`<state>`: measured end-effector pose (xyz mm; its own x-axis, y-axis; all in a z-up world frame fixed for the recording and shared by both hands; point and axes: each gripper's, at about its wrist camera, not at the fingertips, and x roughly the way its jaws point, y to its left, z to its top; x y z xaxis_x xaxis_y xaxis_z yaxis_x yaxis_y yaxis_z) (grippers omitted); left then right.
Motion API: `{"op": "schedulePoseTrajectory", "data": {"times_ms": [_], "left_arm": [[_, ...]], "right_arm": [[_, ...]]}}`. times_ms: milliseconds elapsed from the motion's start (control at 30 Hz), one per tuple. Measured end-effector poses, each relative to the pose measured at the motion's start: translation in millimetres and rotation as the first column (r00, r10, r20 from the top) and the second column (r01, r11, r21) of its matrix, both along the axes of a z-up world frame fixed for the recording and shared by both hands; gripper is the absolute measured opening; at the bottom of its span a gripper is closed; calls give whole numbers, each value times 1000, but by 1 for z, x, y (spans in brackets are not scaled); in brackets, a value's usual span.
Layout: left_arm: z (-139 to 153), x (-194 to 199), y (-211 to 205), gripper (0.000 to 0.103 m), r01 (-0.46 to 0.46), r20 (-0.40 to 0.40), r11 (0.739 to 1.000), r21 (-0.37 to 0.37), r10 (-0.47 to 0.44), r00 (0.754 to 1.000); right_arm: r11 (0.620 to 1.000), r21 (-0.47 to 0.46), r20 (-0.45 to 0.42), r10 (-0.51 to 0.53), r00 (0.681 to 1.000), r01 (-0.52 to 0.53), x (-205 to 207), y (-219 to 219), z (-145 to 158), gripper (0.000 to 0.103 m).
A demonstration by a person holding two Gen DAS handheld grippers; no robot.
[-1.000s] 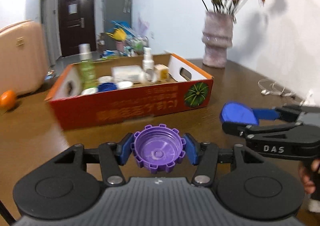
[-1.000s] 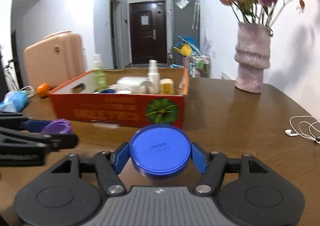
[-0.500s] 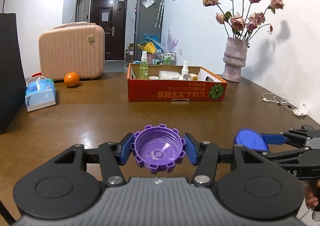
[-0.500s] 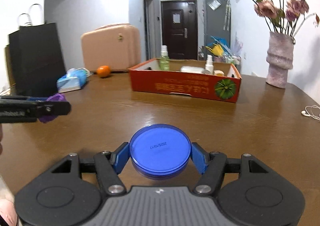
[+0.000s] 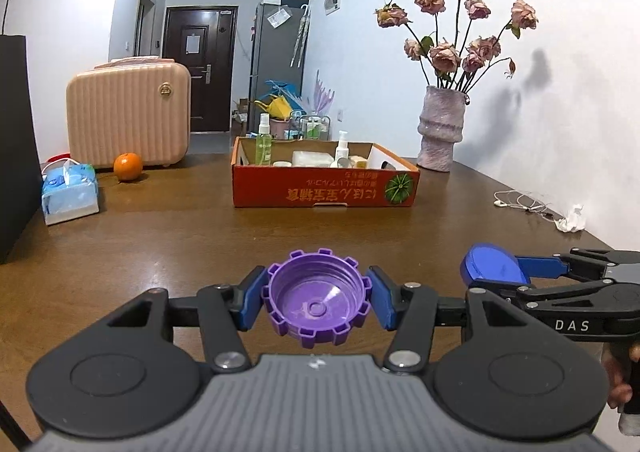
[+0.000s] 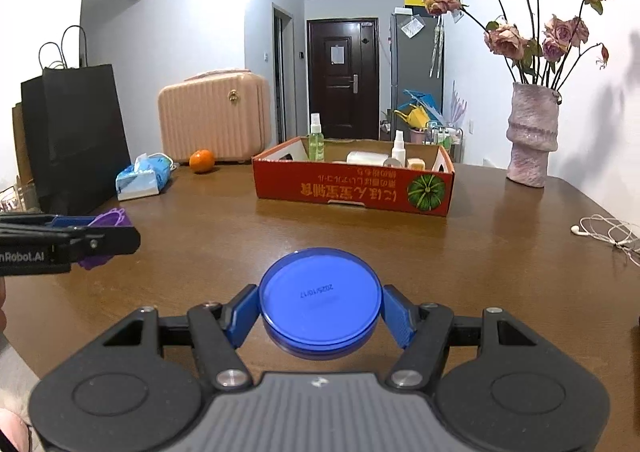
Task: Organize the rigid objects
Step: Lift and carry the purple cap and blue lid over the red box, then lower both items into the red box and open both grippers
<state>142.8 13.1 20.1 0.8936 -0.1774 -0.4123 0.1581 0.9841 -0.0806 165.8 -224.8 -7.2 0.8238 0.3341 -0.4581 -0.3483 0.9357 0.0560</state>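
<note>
My left gripper (image 5: pixel 316 302) is shut on a purple ridged bottle cap (image 5: pixel 316 304), open side up, held above the wooden table (image 5: pixel 160 248). My right gripper (image 6: pixel 319 310) is shut on a flat round blue lid (image 6: pixel 319 296). Each gripper shows in the other's view: the right one with the blue lid (image 5: pixel 492 268) at right, the left one with the purple cap (image 6: pixel 108 222) at left. An orange cardboard box (image 5: pixel 324 190) holding bottles and small containers stands further back on the table; it also shows in the right wrist view (image 6: pixel 352 188).
A pink vase of dried roses (image 5: pixel 440 128) stands at the back right. White earphones (image 5: pixel 524 202) and crumpled paper (image 5: pixel 572 220) lie at right. A tissue pack (image 5: pixel 70 192), an orange (image 5: pixel 128 167), a pink suitcase (image 5: pixel 128 120) and a black bag (image 6: pixel 76 136) are at left.
Both grippers have pulled back from the box, still holding the cap and the lid. The box now stands much further away.
</note>
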Motion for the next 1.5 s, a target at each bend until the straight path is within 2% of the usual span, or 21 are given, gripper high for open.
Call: {"op": "schedulePoseTrajectory", "data": {"times_ms": [167,267,367,533,667,733,900,1000,1100,1167,1200,1267,1367,1500], "left_arm": [[7,30,-5,55,12,-16,1000,6,-12,1000],[17,56,-6,55,34,8,999,-15,-34,999],[27,86,-12,55,46,22,999,0,-46,999],[48,163,-26,55,123,33,992,-20,-123,992],[52,255,-36,55,160,-52,984,-77,-164,985],[47,309,-43,55,132,-118,987,-90,-142,983],[19,415,-65,55,88,-240,994,-68,-102,965],[-3,452,-76,55,71,-313,996,-53,-84,946],[-25,473,-89,55,77,-362,997,7,-69,929],[-31,476,-91,58,81,-358,997,15,-70,931],[-33,477,-91,65,82,-355,997,10,-73,932],[-31,479,-88,70,82,-355,997,-13,-81,931],[-22,474,-79,76,75,-332,997,-10,-74,940],[-2,461,-61,79,46,-296,999,-15,-48,954]], "right_arm": [[1000,4,10,4,1000,-4,18,0,5,65],[1000,20,15,-1,1000,1,36,-2,12,65],[1000,20,33,5,999,-5,59,-6,23,65],[999,26,66,16,998,-18,116,-15,43,65],[998,61,54,19,998,-23,189,-25,55,65],[999,47,16,22,1000,-22,238,-26,57,65],[993,-114,-57,-19,998,12,347,-16,46,65],[971,-240,-94,-35,995,12,395,-1,31,65],[939,-340,-143,6,990,-55,424,18,9,65],[921,-383,-160,6,987,-68,437,25,-5,66],[919,-385,-170,15,985,-80,441,26,-9,72],[925,-366,-189,32,981,-101,449,25,-17,80],[939,-328,-173,51,984,-106,451,19,-20,80],[958,-277,-144,39,989,-78,444,6,-4,81]]}}
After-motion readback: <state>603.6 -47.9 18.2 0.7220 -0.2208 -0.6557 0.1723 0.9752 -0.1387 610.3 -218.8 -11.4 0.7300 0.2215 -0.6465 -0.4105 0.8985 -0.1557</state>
